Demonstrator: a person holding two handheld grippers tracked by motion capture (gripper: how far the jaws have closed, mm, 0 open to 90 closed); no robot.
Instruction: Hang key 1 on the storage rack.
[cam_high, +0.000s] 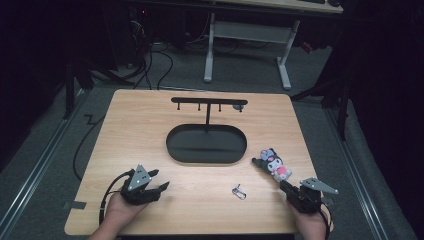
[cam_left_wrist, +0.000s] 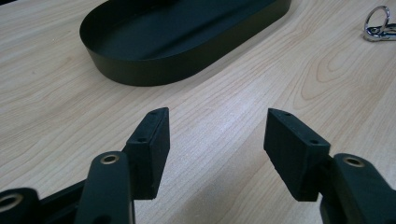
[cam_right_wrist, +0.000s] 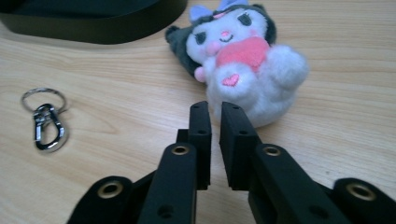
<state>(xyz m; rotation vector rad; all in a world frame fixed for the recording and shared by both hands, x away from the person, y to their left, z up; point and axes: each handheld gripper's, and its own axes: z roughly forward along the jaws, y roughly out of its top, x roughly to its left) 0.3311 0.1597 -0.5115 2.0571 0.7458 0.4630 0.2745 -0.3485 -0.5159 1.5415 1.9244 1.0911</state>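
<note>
Nearest the camera, the right gripper (cam_right_wrist: 215, 109) points at the small white plush toy with black hood and pink front (cam_right_wrist: 243, 60), its jaws parted by only a narrow slit with nothing between them, the tips just short of the toy or perhaps brushing it; the angle leaves that unclear. At the near left, the left gripper (cam_left_wrist: 215, 126) hovers over the light wooden table (cam_high: 150, 130) with jaws wide apart and empty. Between them lies a silver key ring with clasp (cam_high: 239, 191), near the black oval tray (cam_high: 206, 145) at centre.
</note>
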